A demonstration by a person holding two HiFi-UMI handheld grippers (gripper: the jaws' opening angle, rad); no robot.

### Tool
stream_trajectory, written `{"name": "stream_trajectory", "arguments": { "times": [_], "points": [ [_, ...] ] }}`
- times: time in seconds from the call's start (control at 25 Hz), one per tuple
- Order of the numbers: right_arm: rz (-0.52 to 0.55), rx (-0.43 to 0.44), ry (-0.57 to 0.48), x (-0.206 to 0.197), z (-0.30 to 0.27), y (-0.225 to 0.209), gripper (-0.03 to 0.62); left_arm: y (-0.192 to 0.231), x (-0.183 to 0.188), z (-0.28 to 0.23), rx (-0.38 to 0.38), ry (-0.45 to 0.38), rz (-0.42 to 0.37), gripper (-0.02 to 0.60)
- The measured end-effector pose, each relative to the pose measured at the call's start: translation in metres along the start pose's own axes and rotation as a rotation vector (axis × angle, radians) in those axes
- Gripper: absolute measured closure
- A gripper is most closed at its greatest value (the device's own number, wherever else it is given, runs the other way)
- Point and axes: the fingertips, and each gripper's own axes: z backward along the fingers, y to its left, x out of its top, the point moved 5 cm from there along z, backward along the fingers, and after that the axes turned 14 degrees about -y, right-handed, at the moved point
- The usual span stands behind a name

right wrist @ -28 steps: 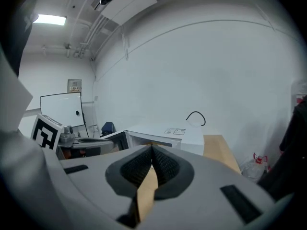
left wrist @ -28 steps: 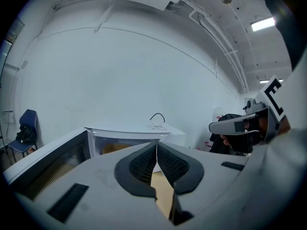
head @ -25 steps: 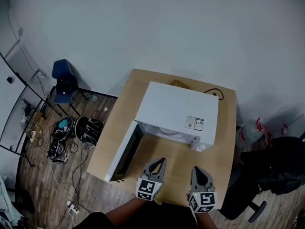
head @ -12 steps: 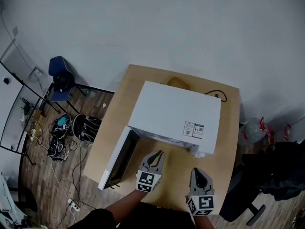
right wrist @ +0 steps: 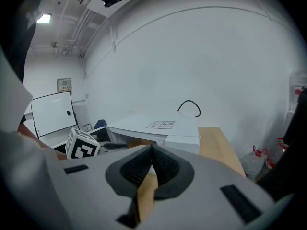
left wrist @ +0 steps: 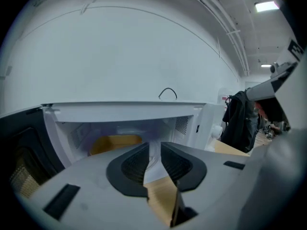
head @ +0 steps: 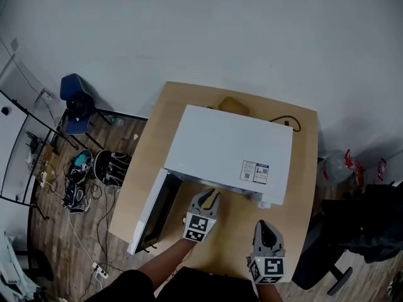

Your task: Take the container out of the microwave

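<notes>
The white microwave (head: 227,150) stands on a wooden table (head: 299,187) with its door (head: 154,211) swung open to the left. In the left gripper view the open cavity faces me, and a yellow-brown container (left wrist: 115,143) sits inside at the left. My left gripper (head: 210,198) is just in front of the opening. Its jaws (left wrist: 154,146) are opening, with a narrow gap and nothing between them. My right gripper (head: 264,230) hangs back over the table's near right part, its jaws (right wrist: 152,151) shut and empty.
A brown object (head: 233,104) and a black cable (head: 286,123) lie behind the microwave. On the floor at the left are a blue chair (head: 75,99), bags and cables (head: 88,175). A black office chair (head: 352,231) stands to the right.
My left gripper has moved forward from the table's near edge up to the microwave's opening. The right gripper shifted only slightly.
</notes>
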Motion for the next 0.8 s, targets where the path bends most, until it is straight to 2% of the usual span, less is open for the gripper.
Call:
{"name": "stream_trajectory", "arguments": {
  "times": [0.08, 0.2, 0.44, 0.56, 0.8],
  "points": [
    [0.000, -0.001, 0.000, 0.001, -0.001, 0.000, 0.536, 0.001, -0.007, -0.007, -0.025, 0.030, -0.022, 0.466],
    [0.003, -0.010, 0.014, -0.003, -0.001, -0.004, 0.536, 0.006, -0.020, -0.019, -0.040, 0.049, -0.040, 0.448],
    [-0.002, -0.031, 0.036, -0.013, -0.001, -0.016, 0.536, 0.016, -0.020, -0.048, -0.035, 0.034, -0.087, 0.445],
    [-0.012, -0.056, 0.041, -0.016, -0.001, -0.024, 0.536, 0.021, -0.028, -0.064, -0.051, 0.064, -0.108, 0.445],
    [-0.008, -0.042, 0.057, -0.017, 0.001, -0.026, 0.536, 0.025, -0.035, -0.083, -0.070, 0.132, -0.105, 0.416]
  ]
}}
